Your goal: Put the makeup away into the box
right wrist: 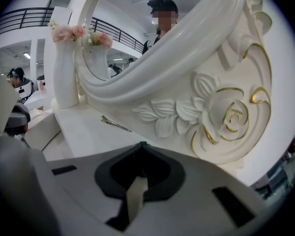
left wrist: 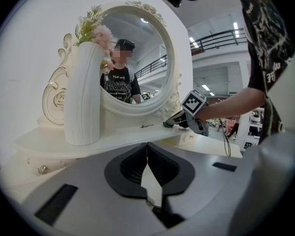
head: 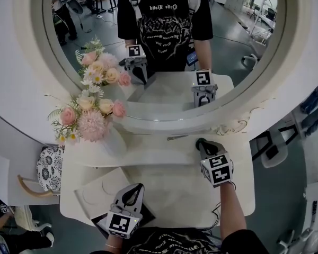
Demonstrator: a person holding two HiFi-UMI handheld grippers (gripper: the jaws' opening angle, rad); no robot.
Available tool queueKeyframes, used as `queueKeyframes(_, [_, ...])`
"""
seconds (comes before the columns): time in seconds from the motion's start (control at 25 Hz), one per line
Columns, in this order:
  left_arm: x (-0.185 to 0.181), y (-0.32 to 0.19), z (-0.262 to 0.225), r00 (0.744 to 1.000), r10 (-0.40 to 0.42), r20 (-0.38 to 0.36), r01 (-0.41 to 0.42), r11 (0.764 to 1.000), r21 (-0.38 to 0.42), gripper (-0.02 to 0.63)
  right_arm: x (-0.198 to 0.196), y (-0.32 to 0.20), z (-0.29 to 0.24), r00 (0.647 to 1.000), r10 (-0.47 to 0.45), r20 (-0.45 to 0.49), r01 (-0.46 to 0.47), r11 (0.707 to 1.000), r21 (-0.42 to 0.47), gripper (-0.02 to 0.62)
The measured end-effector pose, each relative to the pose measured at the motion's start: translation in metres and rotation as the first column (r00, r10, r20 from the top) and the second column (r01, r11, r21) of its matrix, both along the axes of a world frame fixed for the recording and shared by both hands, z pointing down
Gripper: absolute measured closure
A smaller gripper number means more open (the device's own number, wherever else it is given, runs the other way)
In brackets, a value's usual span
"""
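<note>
Right gripper pinched shut on tiny dark-green item above white vanity shelf; left gripper closed, empty.

Bright, even indoor light; strong fisheye bend.
Ceiling lamps give glare, shadows are soft under the vase (white surfaces nearly wash out); gripper views darken to black corners, the left gripper slightly blurred.

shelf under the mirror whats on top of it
On the shelf: a white vase of flowers at the left, a thin metal clip midway, and the right hand-held gripper shut on a small green thing, mostly covered by its jaws.
</note>
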State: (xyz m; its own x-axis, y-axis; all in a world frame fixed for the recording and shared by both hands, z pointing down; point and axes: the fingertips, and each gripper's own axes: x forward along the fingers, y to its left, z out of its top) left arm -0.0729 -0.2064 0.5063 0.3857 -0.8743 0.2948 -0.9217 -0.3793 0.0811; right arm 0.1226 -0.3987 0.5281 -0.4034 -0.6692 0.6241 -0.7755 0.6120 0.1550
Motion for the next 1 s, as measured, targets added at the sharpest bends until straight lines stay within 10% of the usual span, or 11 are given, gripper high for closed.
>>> queueKeyframes(1.0, [0.011, 0.019, -0.017, 0.999, 0.046, 0.004, -0.046, 0.997, 0.057, 0.591, -0.007, 0.049, -0.05, 1.0, 0.007, 0.031, -0.011, 0.993, 0.12, 0.586])
